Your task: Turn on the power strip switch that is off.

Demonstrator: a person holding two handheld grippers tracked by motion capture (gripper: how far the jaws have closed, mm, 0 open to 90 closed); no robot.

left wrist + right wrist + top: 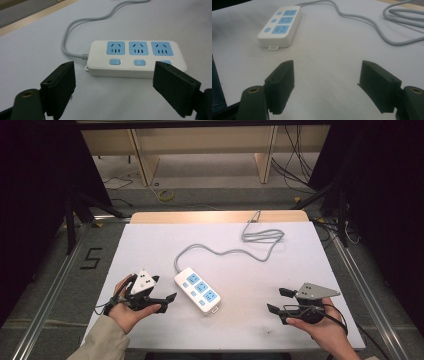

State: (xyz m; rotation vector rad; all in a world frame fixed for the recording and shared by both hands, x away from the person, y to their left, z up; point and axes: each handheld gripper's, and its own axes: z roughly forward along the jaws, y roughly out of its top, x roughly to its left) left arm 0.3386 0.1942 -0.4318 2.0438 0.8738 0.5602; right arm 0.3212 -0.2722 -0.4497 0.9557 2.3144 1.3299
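Observation:
A white power strip (197, 291) with three blue sockets and three blue switches lies on the white table top, a little left of centre. Its grey cord (235, 251) snakes back to a coil near the far edge. My left gripper (164, 287) sits just left of the strip, open, jaws pointing at the strip's long side (135, 58). My right gripper (280, 300) rests open at the front right, well apart from the strip (280, 26), with nothing between its jaws. A hand holds each gripper.
The white table top (150, 245) has a wooden strip (215, 216) along its far edge. Metal rails run down both sides. Beyond the table are a wooden shelf frame (200, 145) and loose cables (295, 167) on the floor.

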